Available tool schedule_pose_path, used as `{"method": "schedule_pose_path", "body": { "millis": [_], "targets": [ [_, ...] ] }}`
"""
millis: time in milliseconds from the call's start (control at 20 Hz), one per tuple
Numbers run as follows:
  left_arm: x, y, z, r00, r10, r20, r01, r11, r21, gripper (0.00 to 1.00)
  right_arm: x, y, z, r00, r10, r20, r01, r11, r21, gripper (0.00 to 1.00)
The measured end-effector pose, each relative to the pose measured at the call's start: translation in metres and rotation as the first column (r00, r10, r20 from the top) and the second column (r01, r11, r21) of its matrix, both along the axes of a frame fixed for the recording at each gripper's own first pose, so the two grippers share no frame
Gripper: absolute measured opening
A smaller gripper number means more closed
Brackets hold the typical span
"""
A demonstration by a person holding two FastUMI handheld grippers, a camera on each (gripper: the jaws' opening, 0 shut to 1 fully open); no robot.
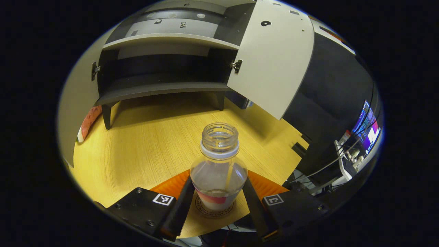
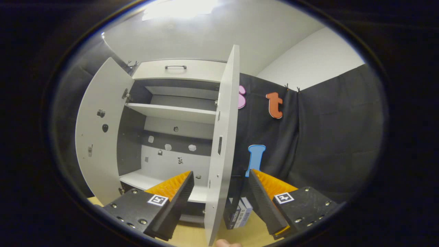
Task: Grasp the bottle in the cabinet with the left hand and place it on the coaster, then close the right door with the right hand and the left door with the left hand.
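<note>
bottle: clear plastic, no cap on it, standing upright on the coaster, out in front of the cabinet and well clear of it

coaster: round, light-coloured, printed ring around the edge, lying on the wooden desk with the bottle's base on top of it

left hand-held gripper: down low around the bottle, one finger on each side of the lower body. They're really close to it, but honestly I can't tell if they're pressing or just sitting beside it

right hand-held gripper: spread wide, nothing in it, with the edge of the right door standing between its two fingers

cabinet: pale, both doors swung open, shelves bare inside as far as I can see

left door: wide open, swung out to the side

small boxes: standing on the desk just past the right door's bottom edge
</note>
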State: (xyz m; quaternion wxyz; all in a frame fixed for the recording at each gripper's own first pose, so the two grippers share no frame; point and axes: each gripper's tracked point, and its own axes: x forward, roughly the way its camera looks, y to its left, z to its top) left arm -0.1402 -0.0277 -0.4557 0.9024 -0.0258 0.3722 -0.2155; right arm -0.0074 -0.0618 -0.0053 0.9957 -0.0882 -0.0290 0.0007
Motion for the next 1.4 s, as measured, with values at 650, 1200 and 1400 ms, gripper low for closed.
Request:
{"method": "schedule_pose_path", "body": {
  "millis": [650,1200,1400],
  "targets": [
    [-0.016,-0.001,-0.002,0.999,-0.041,-0.030,0.044,0.993,0.111,0.82,0.002,-0.016,-0.004,1.000,-0.008,-0.001,0.008,0.999,0.048,0.97],
    [-0.022,-0.012,0.019,0.998,-0.058,-0.017,0.060,0.990,0.130,0.83,0.010,-0.016,-0.013,0.999,0.001,-0.045,0.003,0.997,0.073,0.97],
    [-0.017,-0.014,0.031,0.998,-0.056,0.025,0.052,0.989,0.141,0.83,0.011,-0.011,-0.015,0.998,0.012,-0.057,-0.008,0.997,0.074,0.97]
  ]
}}
